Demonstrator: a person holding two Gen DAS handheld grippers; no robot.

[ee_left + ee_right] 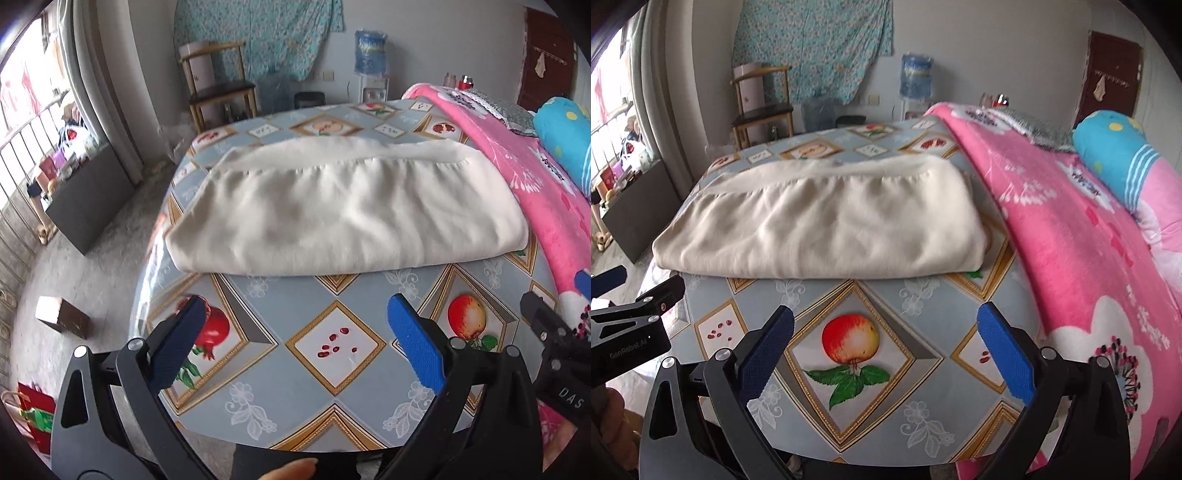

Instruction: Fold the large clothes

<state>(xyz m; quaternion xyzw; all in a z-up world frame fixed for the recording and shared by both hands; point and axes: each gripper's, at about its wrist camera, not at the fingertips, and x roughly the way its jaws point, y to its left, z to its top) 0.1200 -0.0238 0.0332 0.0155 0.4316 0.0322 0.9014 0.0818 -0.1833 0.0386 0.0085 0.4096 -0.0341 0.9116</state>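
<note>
Tablecloth [332,354] bears folded cream garment [332,214], long axis left-right

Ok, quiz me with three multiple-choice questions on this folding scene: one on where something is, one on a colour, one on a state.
1. Where does the cream garment lie?
A. on the chair
B. on the patterned table
C. on the floor

2. What colour is the blanket right of the garment?
A. green
B. pink
C. grey

3. How are the left gripper and right gripper?
A. both open, empty
B. both gripping cloth
C. one shut

Answers: 1 B, it rests folded on the tablecloth. 2 B, pink with white flowers. 3 A, fingers spread with nothing between.
</note>
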